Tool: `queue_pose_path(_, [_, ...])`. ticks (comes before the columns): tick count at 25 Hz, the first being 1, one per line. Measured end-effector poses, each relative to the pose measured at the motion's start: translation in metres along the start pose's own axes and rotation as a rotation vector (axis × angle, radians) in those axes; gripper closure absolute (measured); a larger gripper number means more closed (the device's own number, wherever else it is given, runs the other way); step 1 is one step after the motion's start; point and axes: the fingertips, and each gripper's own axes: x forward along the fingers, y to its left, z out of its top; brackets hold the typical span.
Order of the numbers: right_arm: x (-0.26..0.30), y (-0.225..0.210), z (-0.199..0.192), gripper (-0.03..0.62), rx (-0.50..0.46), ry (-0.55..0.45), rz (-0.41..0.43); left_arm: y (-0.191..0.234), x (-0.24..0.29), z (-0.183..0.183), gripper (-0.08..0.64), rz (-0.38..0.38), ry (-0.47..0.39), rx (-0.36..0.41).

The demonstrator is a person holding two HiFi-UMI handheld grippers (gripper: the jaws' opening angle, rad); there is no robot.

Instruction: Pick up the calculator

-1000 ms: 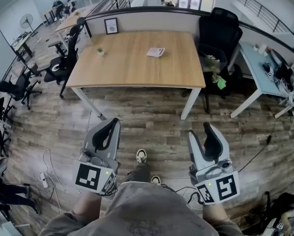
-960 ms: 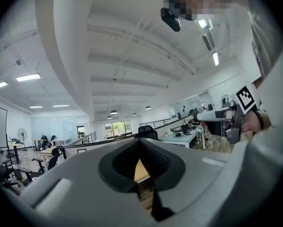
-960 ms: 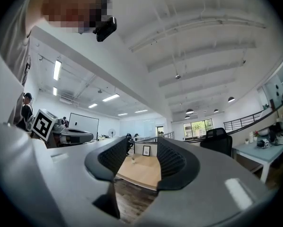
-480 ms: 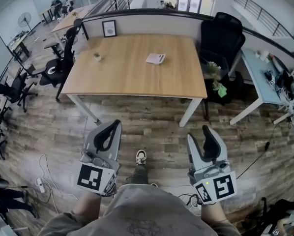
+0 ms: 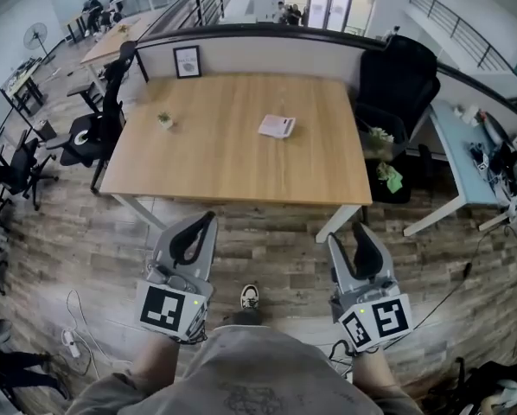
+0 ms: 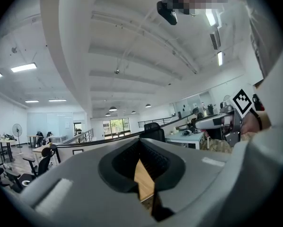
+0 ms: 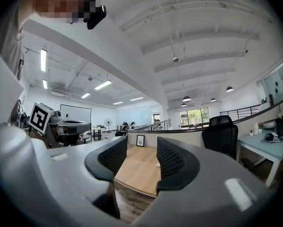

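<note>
My right jaws [image 7: 140, 150] stand spread as wide as they go, with nothing between the ribbed black pads but a view of the table ahead. My left jaws [image 6: 142, 151] are drawn together to a thin slit and hold nothing either. Both point level, over the plank floor and short of the table's near edge.

The flat, pale grey rectangular calculator [image 5: 277, 126] lies on the light wooden table [image 5: 232, 167], a little right of the middle and turned askew to the edges. It is well apart from both jaws. A small green potted plant [image 5: 164, 120] sits far off to its left.

From here I cannot make out its keys. I judge it light, stiff and thin, with a smooth plastic shell that could slip. It sits so low that I would bring the open right jaws down close to the tabletop and close across its narrow width, on the two long edges. I would press gently and keep off the key face.
</note>
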Motion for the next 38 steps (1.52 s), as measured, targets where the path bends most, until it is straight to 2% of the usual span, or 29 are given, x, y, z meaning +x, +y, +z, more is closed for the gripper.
queue_pose_path(7, [0.107, -0.021, -0.024, 0.411, 0.066, 0.07, -0.012, 0.07, 0.074, -0.025, 0.56, -0.034, 0.006, -0.021])
queue_pose_path(12, [0.159, -0.037, -0.04, 0.411, 0.117, 0.105, -0.03, 0.103, 0.116, -0.047, 0.56, -0.048, 0.023, -0.034])
queue_pose_path(23, [0.248, -0.091, -0.094, 0.411, 0.217, 0.213, -0.011, 0.134, 0.207, -0.094, 0.56, -0.048, 0.115, -0.06])
queue_pose_path(30, [0.318, -0.15, -0.124, 0.411, 0.274, 0.288, 0.019, 0.151, 0.282, -0.121, 0.56, -0.022, 0.186, -0.07])
queue_pose_path(38, [0.397, -0.21, -0.171, 0.411, 0.388, 0.395, 0.047, 0.169, 0.361, -0.169, 0.56, 0.001, 0.296, -0.13])
